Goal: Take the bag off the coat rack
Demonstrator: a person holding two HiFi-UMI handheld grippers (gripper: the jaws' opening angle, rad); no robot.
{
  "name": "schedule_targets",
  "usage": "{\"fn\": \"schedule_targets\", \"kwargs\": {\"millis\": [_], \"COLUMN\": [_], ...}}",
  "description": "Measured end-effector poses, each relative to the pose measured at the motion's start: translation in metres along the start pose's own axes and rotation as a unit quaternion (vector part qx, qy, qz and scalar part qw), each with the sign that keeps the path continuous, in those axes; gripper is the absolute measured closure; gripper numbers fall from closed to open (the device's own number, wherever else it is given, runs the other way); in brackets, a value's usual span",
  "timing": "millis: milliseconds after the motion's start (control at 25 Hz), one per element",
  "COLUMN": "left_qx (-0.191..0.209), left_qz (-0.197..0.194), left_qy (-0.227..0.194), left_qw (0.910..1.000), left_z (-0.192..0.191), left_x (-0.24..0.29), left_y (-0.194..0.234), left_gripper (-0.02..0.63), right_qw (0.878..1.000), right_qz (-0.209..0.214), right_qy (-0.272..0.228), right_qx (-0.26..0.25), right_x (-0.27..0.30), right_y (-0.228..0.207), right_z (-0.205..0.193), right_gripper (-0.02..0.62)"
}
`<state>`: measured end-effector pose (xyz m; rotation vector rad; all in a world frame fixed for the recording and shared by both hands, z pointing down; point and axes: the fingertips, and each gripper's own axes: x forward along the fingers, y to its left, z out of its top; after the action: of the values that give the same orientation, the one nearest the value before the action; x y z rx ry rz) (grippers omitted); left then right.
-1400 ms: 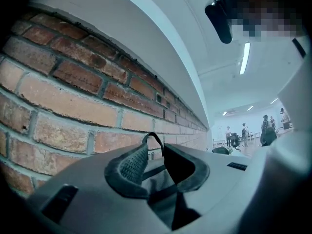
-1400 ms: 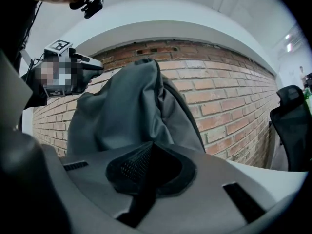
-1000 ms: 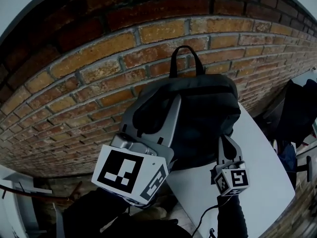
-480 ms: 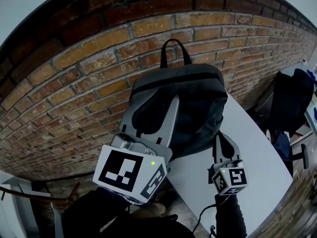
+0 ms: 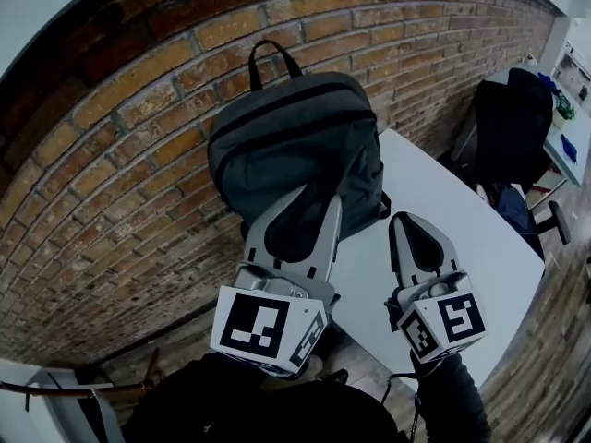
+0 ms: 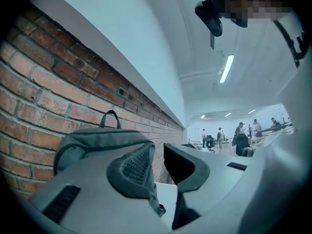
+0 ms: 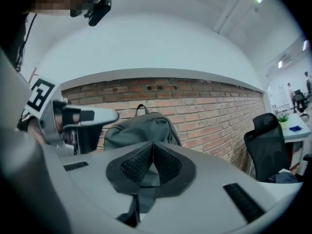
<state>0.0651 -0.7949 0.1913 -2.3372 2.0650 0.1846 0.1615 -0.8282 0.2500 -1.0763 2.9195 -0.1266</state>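
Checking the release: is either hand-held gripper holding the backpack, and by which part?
Neither holds it. The left hand-held gripper is open and empty, the right hand-held gripper shut on nothing; the backpack sits free on the table.

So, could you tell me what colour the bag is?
The bag is dark grey; the head view shows it best.

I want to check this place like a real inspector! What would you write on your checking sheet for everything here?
surface: white table beside the wall.
job's things: grey backpack stands upright on the table against the wall; no coat rack seen.
clutter: nothing seen.
grippers: left gripper fingers apart, nothing between them; right gripper fingers together.
cables: maybe a thin one under the right gripper, too dim to tell.
surroundings: brick wall; black office chair beyond the table.
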Motion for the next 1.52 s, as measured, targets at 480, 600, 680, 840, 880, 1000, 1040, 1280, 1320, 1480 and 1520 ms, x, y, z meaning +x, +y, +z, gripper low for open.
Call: {"fn": "schedule_targets", "kwargs": {"millis": [480, 600, 680, 840, 880, 1000, 1040, 1280, 1320, 1480, 1520], "left_qx": [-0.001, -0.009, -0.007, -0.001, 0.001, 0.010, 0.016, 0.025, 0.026, 0.030, 0.031], "left_qz": [-0.085, -0.094, -0.098, -0.103, -0.104, -0.108, -0.109, -0.116, -0.116, -0.119, -0.120], "left_qy": [0.019, 0.006, 0.004, 0.003, 0.002, -0.004, -0.008, -0.010, -0.011, -0.013, -0.012], "left_qw": [0.9962, 0.9955, 0.9952, 0.9947, 0.9945, 0.9941, 0.9939, 0.9929, 0.9928, 0.9923, 0.9922], "left_z": [-0.040, -0.032, -0.031, -0.029, -0.028, -0.025, -0.024, -0.021, -0.021, -0.019, -0.018], "left_x": [-0.035, -0.037, -0.039, -0.042, -0.042, -0.044, -0.045, -0.048, -0.049, -0.050, -0.050], "left_y": [-0.101, -0.115, -0.121, -0.129, -0.131, -0.136, -0.138, -0.143, -0.143, -0.143, -0.143], "left_gripper": [0.597, 0.597, 0.597, 0.597, 0.597, 0.597, 0.597, 0.597, 0.597, 0.597, 0.597], "right_qw": [0.997, 0.996, 0.995, 0.995, 0.995, 0.995, 0.995, 0.995, 0.994, 0.994, 0.994], "right_qz": [-0.051, -0.053, -0.061, -0.066, -0.065, -0.063, -0.063, -0.061, -0.062, -0.070, -0.070], "right_qy": [-0.027, -0.043, -0.042, -0.046, -0.050, -0.053, -0.050, -0.062, -0.063, -0.057, -0.056], "right_qx": [-0.052, -0.055, -0.060, -0.059, -0.057, -0.058, -0.059, -0.058, -0.058, -0.064, -0.066], "right_x": [-0.084, -0.094, -0.100, -0.107, -0.109, -0.111, -0.111, -0.112, -0.113, -0.114, -0.114], "right_y": [0.027, 0.030, 0.029, 0.029, 0.030, 0.031, 0.031, 0.033, 0.033, 0.032, 0.032], "right_z": [0.024, 0.028, 0.029, 0.033, 0.034, 0.037, 0.037, 0.042, 0.043, 0.042, 0.042], "right_gripper": [0.586, 0.586, 0.586, 0.586, 0.588, 0.588, 0.588, 0.589, 0.589, 0.589, 0.589]}}
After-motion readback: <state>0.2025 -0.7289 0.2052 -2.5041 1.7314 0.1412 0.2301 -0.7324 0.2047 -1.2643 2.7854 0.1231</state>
